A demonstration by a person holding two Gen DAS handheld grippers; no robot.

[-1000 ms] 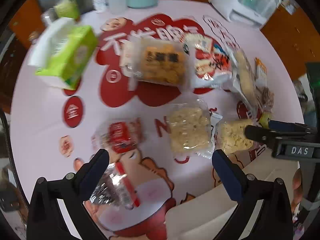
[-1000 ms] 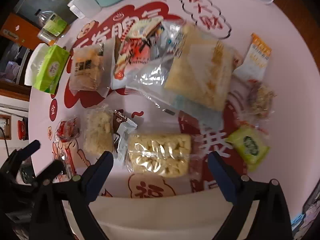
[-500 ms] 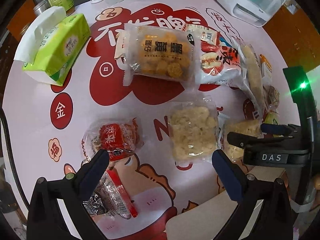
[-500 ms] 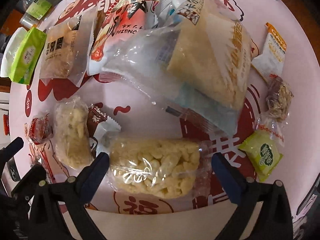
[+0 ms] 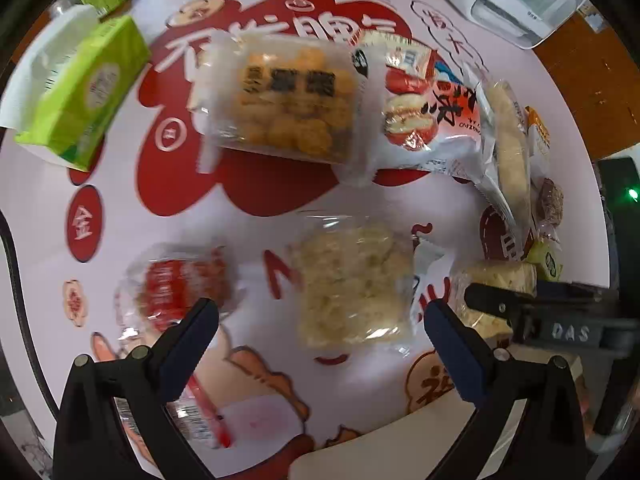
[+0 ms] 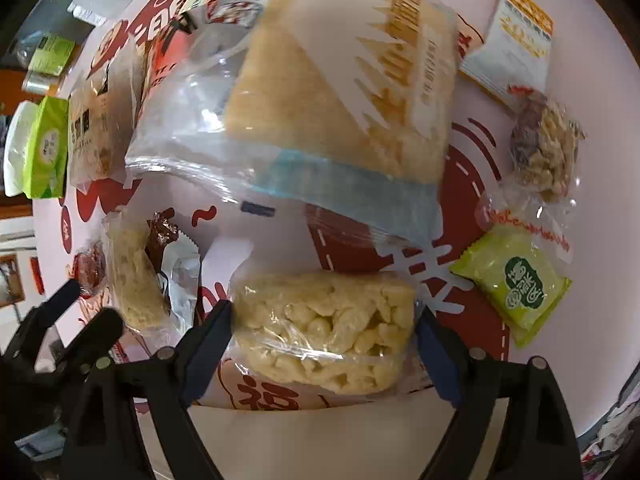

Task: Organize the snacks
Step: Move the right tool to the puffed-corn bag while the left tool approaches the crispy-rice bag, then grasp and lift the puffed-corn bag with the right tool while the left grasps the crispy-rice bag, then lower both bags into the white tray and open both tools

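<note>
The puffed-rice cake point(image 6: 324, 332) lies on the pink tabletop point(image 6: 592, 208) near its front edge, right between the fingers of our right tool point(image 6: 324, 322). It is a pale yellow block of puffed grains in a clear, glossy wrapper that wrinkles and catches the light. We judge it light and a little crumbly, with slippery film around it.

The jaws of our right tool have just been closing, with the cake between them. Both blue pads stand at the ends of the cake, touching or nearly so; we cannot tell that they press yet, so we count the tool as not yet clenched. To do this grasp well, we should close slowly on the firm block itself, not on the loose film at the ends. We should stop once the wrapper is held, since a hard squeeze would break the grains. A straight lift should clear the brown-and-silver bar point(image 6: 176, 256) just beside it.

Our left tool point(image 5: 320, 322) hangs released over a second rice cake point(image 5: 352, 284) of the same kind, touching nothing. A red-wrapped snack point(image 5: 180, 284) sits just beyond its left finger.

Farther off lie a large bag of flat crackers point(image 6: 340, 92), a green sweet point(image 6: 516, 284), a nut cluster point(image 6: 548, 152) and an orange-and-white sachet point(image 6: 516, 40). A green tissue pack point(image 5: 80, 88) rests at the far left.
</note>
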